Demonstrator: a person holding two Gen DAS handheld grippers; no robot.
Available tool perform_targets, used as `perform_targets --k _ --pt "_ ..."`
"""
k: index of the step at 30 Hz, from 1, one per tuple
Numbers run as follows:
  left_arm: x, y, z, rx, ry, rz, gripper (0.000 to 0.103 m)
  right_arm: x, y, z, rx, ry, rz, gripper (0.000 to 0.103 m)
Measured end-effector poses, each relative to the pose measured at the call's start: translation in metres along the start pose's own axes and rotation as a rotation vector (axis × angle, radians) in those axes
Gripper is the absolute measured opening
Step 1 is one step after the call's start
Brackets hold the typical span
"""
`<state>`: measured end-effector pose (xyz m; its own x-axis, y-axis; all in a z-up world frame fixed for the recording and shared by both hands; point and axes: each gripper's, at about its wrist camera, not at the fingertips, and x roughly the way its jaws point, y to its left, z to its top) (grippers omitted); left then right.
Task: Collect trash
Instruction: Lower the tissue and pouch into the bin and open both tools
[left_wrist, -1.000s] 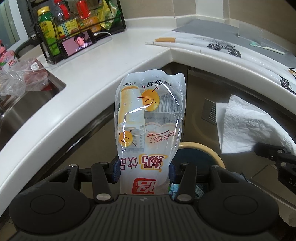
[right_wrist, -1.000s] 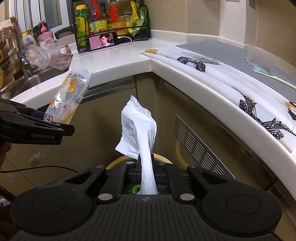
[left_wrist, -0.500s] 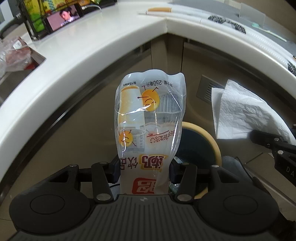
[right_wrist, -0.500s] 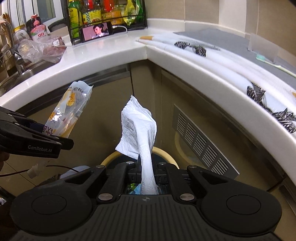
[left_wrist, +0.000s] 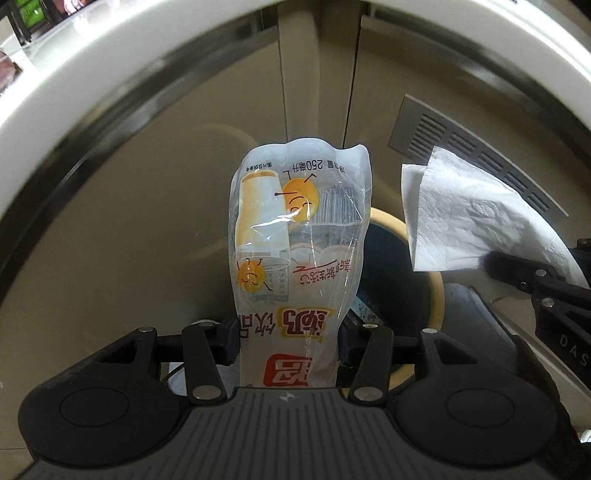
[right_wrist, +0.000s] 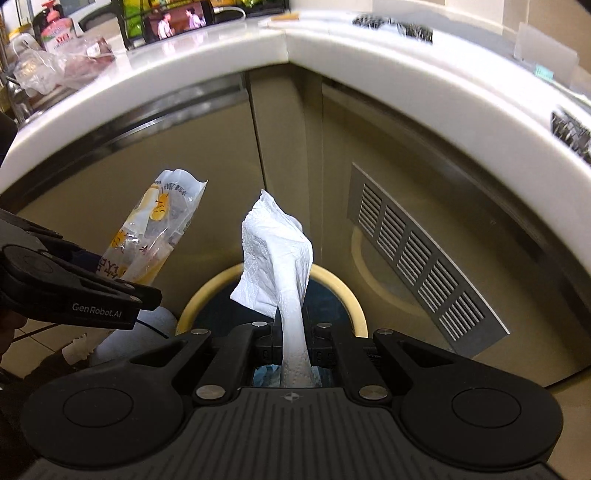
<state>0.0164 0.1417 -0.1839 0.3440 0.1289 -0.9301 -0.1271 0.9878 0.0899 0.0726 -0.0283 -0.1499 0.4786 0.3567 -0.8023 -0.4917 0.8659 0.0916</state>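
Observation:
My left gripper (left_wrist: 288, 338) is shut on a clear plastic milk wrapper (left_wrist: 299, 236) printed with yellow faces and red letters. It holds the wrapper upright, just left of a round bin with a cream rim (left_wrist: 436, 295). My right gripper (right_wrist: 297, 345) is shut on a white paper tissue (right_wrist: 275, 266), held directly above the same bin (right_wrist: 354, 295). The wrapper (right_wrist: 155, 236) and the left gripper (right_wrist: 74, 291) show at the left of the right wrist view. The tissue (left_wrist: 465, 221) and part of the right gripper show at the right of the left wrist view.
A white curved countertop (right_wrist: 295, 55) arches overhead, with beige cabinet doors (right_wrist: 184, 158) and a grey vent grille (right_wrist: 424, 258) below it. On the counter are a phone playing video (right_wrist: 177, 22) and a plastic bag (right_wrist: 48, 66). The bin holds dark trash inside.
Both grippers have dropped from counter height to below the counter edge, closer to the bin. Each still holds its item. The bin opening now looks larger in both views.

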Motion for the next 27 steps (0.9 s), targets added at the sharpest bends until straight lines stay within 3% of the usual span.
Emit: perform_targets --k 14,27 --pt "0.040 -0.006 0.011 0.014 0.058 0.004 0.054 0.056 -0.001 -0.007 -0.006 0.124 -0.027 0.004" --pt "0.064 -0.010 0.019 0.031 0.094 0.015 0.054 0.082 0.003 -0.005 -0.017 0.186 -0.043 0.004"
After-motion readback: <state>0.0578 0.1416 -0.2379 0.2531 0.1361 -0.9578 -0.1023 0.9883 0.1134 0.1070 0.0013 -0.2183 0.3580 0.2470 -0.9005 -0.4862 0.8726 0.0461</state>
